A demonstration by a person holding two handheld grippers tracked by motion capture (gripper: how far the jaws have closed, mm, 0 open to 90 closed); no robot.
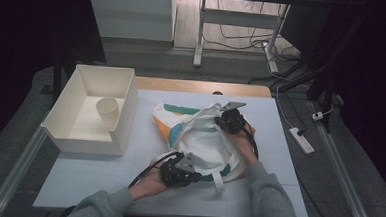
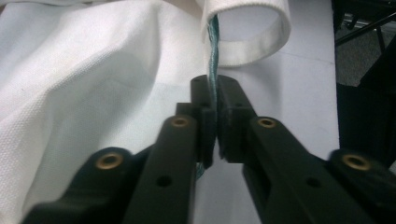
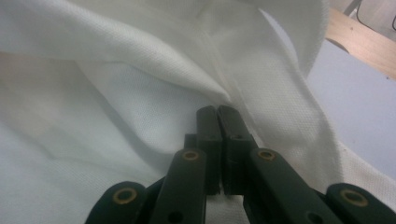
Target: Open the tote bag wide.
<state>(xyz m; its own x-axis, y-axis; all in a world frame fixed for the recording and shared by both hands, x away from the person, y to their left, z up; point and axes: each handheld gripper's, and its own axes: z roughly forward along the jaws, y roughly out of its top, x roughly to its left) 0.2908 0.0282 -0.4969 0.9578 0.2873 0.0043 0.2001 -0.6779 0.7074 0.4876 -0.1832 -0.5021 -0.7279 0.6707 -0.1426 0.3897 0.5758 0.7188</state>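
Note:
A white cloth bag [image 1: 199, 139] with teal and orange trim lies crumpled in the middle of the white table top [image 1: 278, 163]. At its near edge my left gripper [image 1: 197, 178] is shut on the bag's teal edge [image 2: 214, 46]. In the left gripper view the jaws [image 2: 213, 93] pinch that teal strip just below a white strap loop [image 2: 247, 32]. My right gripper [image 1: 221, 121] is at the bag's far right side. Its jaws [image 3: 217, 114] are shut where a fold of the white cloth [image 3: 140, 93] runs into their tips.
A beige open box [image 1: 125, 115] stands at the table's left with a paper cup [image 1: 107, 111] upright inside. Beyond the right edge a power strip [image 1: 302, 140] and cables lie on the floor. A desk frame [image 1: 199, 39] stands behind the table.

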